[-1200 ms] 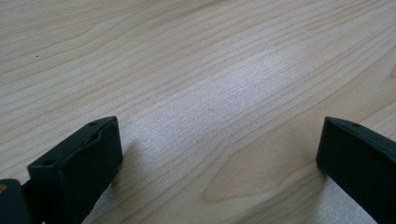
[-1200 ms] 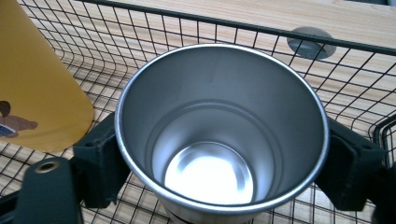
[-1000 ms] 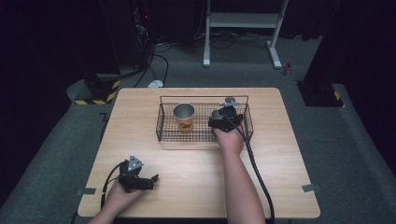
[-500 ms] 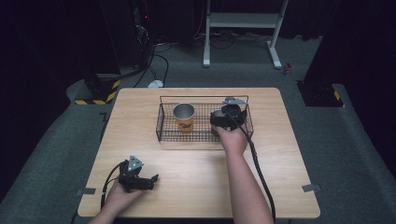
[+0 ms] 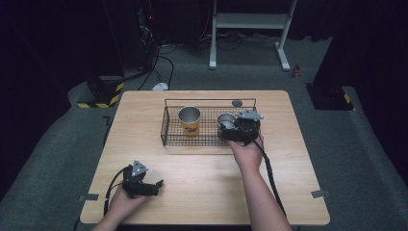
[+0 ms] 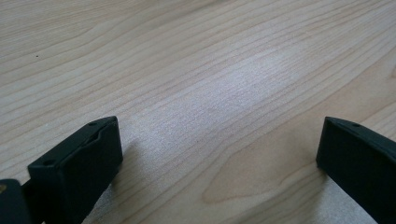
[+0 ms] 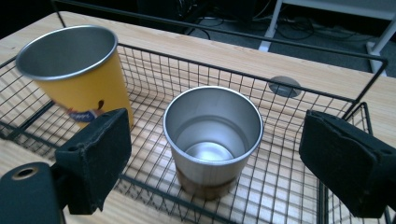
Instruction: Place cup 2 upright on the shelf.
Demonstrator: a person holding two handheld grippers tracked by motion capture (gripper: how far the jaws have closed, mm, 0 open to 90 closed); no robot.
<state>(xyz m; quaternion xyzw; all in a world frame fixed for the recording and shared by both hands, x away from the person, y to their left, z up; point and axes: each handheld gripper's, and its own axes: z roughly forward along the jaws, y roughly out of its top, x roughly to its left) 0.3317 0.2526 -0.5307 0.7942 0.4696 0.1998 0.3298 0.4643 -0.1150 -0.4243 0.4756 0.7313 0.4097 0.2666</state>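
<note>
A black wire basket (image 5: 164,126) stands on the wooden table (image 5: 293,159). Inside it, a yellow cup (image 5: 190,123) stands upright at the left and a silver metal cup (image 5: 225,119) stands upright at the right. My right gripper (image 5: 234,129) sits at the basket's front right, open. In the right gripper view its jaws stand wide on either side of the silver cup (image 7: 210,163) without touching it, and the yellow cup (image 7: 84,79) is to the left. My left gripper (image 5: 155,186) rests open on the bare tabletop near the front left edge, nothing between its jaws (image 6: 219,140).
A round grey grommet (image 5: 236,103) is set in the table just behind the basket. The basket's raised rear rail (image 7: 224,35) and wire walls ring both cups. Beyond the table's far edge are a white stand's legs (image 5: 284,57) and cables on the dark floor.
My right gripper has drawn back a little toward the person and to the right, uncovering the silver cup standing in the basket. The left gripper has not moved.
</note>
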